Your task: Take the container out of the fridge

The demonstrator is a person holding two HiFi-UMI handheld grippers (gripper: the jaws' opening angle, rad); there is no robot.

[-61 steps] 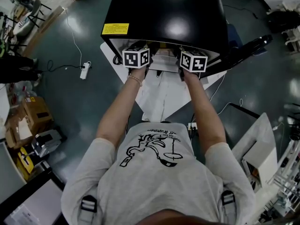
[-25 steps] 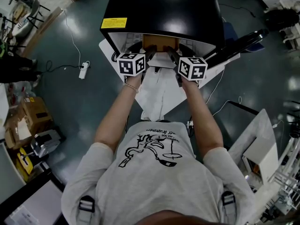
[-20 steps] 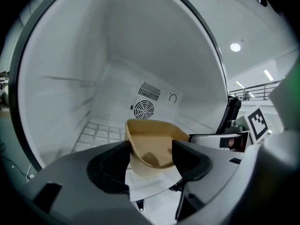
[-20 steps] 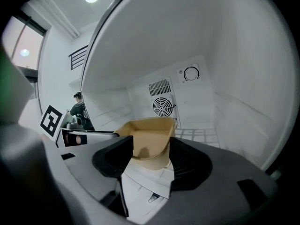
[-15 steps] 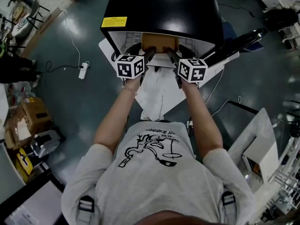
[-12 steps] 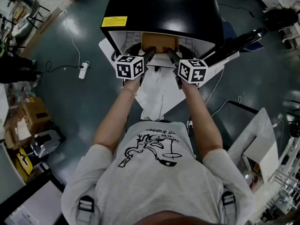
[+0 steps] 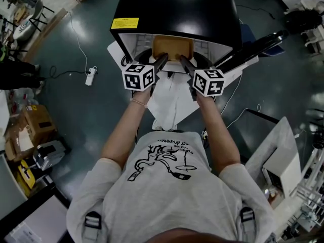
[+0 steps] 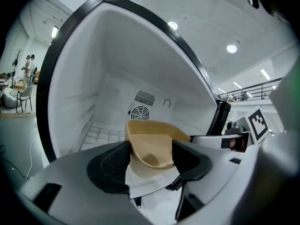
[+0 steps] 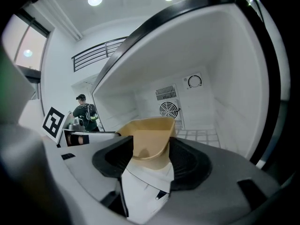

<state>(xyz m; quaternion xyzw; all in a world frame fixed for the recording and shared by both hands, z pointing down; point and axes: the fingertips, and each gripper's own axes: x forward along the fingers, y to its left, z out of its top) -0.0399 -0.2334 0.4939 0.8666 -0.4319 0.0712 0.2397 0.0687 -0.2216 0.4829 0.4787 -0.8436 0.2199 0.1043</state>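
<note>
A tan open-topped container (image 7: 172,47) sits at the mouth of the black fridge (image 7: 177,9), partly out past its front edge. My left gripper (image 7: 162,61) holds the container's near left corner and my right gripper (image 7: 183,61) holds its near right corner. In the left gripper view the container (image 8: 152,146) fills the gap of the left gripper (image 8: 151,157), both pads against its wall. The right gripper view shows the same container (image 9: 149,137) clamped in the right gripper (image 9: 151,154). Behind it lies the white fridge interior with a round fan grille (image 9: 168,109).
The fridge door (image 7: 253,47) stands open to the right. A white surface (image 7: 172,97) lies just below the fridge opening. A power strip (image 7: 91,76) and cable are on the floor at left, cardboard boxes (image 7: 30,130) further left. A person (image 9: 84,112) stands far off.
Both grippers have drawn back toward me, and the tan container has come out with them, from hidden inside the fridge to showing at its front edge.
</note>
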